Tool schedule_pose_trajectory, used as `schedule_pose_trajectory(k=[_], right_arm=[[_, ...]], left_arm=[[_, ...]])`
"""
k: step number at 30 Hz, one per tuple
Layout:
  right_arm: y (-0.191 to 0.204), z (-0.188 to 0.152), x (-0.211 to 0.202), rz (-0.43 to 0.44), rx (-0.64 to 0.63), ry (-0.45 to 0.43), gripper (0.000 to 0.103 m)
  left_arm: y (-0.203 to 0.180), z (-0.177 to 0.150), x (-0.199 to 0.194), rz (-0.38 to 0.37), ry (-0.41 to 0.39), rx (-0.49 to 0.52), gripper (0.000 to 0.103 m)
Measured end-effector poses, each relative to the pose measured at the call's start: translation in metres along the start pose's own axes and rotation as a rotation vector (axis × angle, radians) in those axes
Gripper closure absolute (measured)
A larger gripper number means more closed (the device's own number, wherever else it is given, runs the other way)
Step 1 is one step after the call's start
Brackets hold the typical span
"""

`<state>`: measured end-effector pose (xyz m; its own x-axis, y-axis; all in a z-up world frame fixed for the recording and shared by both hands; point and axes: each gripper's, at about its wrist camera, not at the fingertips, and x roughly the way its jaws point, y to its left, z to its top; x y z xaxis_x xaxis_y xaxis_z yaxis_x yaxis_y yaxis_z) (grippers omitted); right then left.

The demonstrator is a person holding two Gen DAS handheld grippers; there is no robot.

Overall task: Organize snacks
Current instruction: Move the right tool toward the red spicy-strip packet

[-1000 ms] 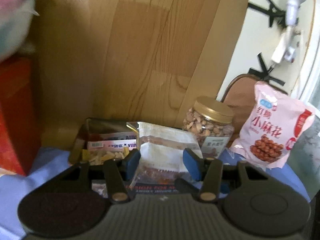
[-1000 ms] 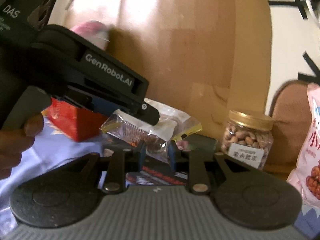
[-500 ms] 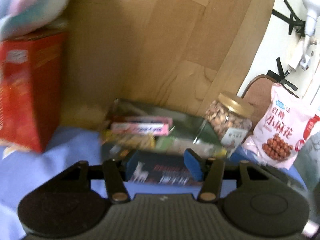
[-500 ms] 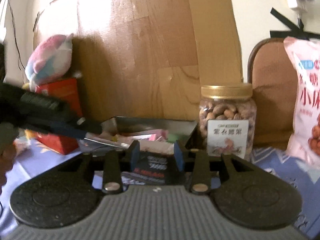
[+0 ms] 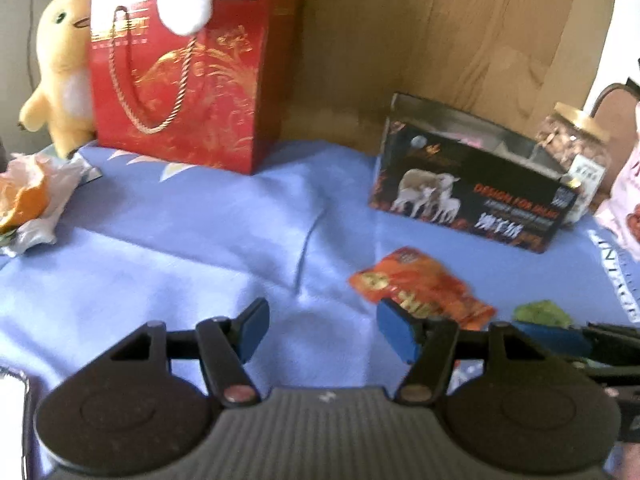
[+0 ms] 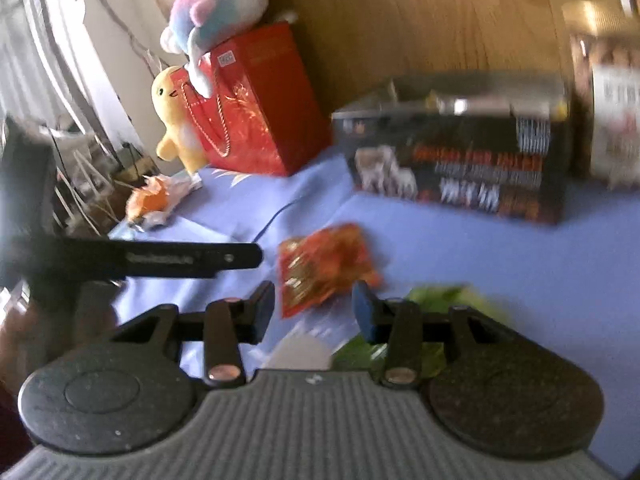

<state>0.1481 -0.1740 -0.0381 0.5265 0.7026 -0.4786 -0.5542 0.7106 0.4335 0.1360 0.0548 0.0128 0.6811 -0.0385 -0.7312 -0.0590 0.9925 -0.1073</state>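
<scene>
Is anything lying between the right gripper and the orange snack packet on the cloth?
Nothing visible does. The right gripper is open, and the orange packet lies flat on the blue cloth just ahead of its fingertips. A green packet sits off to the right.

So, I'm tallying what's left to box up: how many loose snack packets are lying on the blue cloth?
2. An orange packet lies in front of the black box; a green packet sits to its right, partly hidden behind the right gripper. Others may be hidden.

Two plush toys [image 6: 176, 120] [image 6: 216, 16], two loose packets [image 6: 324, 268] [image 6: 448, 296].
</scene>
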Motion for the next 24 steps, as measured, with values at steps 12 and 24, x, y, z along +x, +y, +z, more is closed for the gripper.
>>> schedule_pose_trajectory(k=[12,24], right_arm=[[-0.009,-0.011,-0.005,0.015,0.28,-0.001,0.057],[-0.005,-0.004,0.009,-0.061,0.422,-0.05,0.057]], left_arm=[[0.006,-0.021,0.0,0.042,-0.08,-0.005,0.042],[0.027,-0.021,-0.008,-0.084,-0.082,-0.084,0.041]])
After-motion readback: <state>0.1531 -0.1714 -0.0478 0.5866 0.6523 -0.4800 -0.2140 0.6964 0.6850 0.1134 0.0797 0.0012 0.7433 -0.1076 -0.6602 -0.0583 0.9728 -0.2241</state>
